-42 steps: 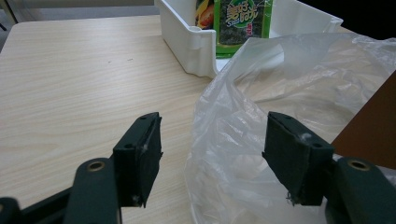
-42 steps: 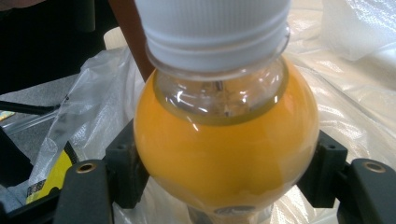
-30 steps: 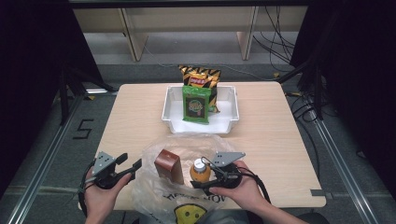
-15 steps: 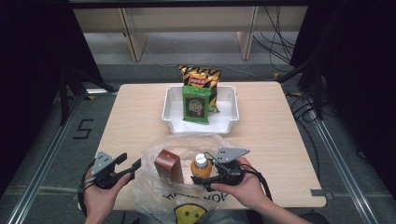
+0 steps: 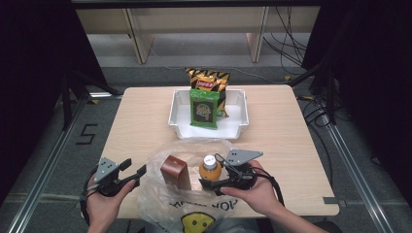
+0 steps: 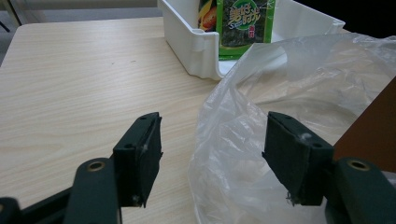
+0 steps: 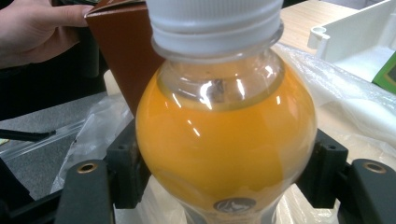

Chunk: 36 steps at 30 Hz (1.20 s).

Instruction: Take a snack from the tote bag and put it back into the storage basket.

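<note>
The right gripper is clamped on one orange juice bottle, a jaw pressed to each side of its round body; in the right gripper view the bottle stands upright between the jaws, white cap up. The left gripper is wide open and holds nothing. In the left gripper view the crumpled edge of the clear plastic bag lies between its jaws and runs off toward the right-hand one, though neither pad presses on it.

Against the picture a second ago, the bottle and the right gripper have shifted slightly to the right, away from the brown carton, while the left gripper has stayed where it was. The carton, the tray and the packets have not moved.

Counted: one bottle, one brown carton just beside it on the left gripper's side, one plastic bag under both. Ahead of the two grippers, well apart from them, stands one white tray with one green snack packet leaning in it and one yellow-and-black chip bag behind that. All of it sits on the single wooden table.
</note>
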Tool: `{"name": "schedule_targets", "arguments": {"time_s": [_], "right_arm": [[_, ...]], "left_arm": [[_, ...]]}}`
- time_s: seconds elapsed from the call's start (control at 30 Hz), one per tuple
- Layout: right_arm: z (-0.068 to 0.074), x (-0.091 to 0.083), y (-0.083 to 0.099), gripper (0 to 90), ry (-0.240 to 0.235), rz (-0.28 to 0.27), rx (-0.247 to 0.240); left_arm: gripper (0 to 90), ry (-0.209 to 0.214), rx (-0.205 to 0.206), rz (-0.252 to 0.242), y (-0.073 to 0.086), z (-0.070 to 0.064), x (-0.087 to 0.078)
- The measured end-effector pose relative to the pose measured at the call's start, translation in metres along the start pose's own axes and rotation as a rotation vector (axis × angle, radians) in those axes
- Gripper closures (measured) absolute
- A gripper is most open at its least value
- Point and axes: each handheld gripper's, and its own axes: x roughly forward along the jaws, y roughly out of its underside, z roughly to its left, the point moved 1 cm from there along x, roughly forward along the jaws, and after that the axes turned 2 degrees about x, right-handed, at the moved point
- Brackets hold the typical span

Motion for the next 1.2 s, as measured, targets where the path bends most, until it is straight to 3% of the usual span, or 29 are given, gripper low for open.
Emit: {"name": "schedule_targets", "arguments": {"time_s": [0.03,0.13,0.23,0.47,0.5,0.73,1.07,1.1,1.2], "right_arm": [[0.001,0.000,-0.001,31.8,0.002,-0.007,0.021],[-0.001,-0.002,-0.002,31.8,0.007,-0.005,0.004],[0.001,-0.002,-0.005,31.8,-0.001,-0.017,0.021],[0.000,-0.003,-0.009,31.8,0.004,-0.034,0.008],[0.000,-0.005,-0.010,31.8,-0.008,-0.012,0.019],[-0.003,-0.007,-0.016,31.8,0.003,-0.045,-0.004],[-0.005,-0.012,-0.023,31.8,0.006,-0.048,0.007],[-0.004,-0.011,-0.024,31.8,0.009,-0.075,0.015],[-0.007,-0.013,-0.025,31.8,0.014,-0.064,-0.008]], "left_arm": [[36.3,0.000,-0.001,-0.001,0.000,0.000,0.000],[36.3,0.003,-0.001,-0.002,0.000,0.000,0.000],[36.3,-0.001,-0.002,-0.003,0.000,0.000,0.000],[36.3,-0.001,-0.004,-0.005,-0.001,0.000,0.000],[36.3,-0.002,-0.004,-0.006,-0.001,0.000,0.000],[36.3,-0.001,-0.004,-0.008,-0.001,0.000,0.000],[36.2,-0.001,-0.004,-0.009,-0.001,0.000,0.000],[36.3,-0.001,-0.003,-0.009,-0.001,0.000,0.000],[36.2,-0.002,-0.004,-0.005,-0.001,0.000,0.000]]}}
